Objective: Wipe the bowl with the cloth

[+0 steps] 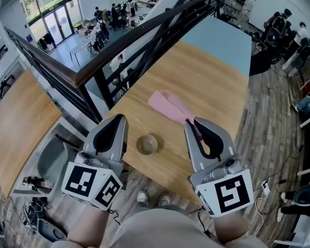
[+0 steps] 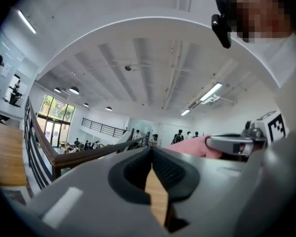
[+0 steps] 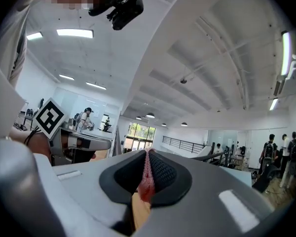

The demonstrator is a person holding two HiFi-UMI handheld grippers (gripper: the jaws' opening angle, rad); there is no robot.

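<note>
The left gripper (image 1: pixel 116 120) is held over the worktop's (image 1: pixel 206 76) near edge, its fingers (image 2: pixel 133 172) clenched together with nothing between them. Just right of it, the small bowl (image 1: pixel 146 144) sits upright on the worktop close to that near edge. The pink cloth (image 1: pixel 168 105) trails toward the worktop's middle from the right gripper (image 1: pixel 192 122), whose fingers (image 3: pixel 165 174) are grasping one end of it

Small round brownish bowl (image 1: pixel 146 144) upright on the wooden desk (image 1: pixel 206 76) near its front edge, long pink cloth (image 1: pixel 168 106) just beyond, one end pinched in my right gripper (image 1: pixel 192 122)
</note>
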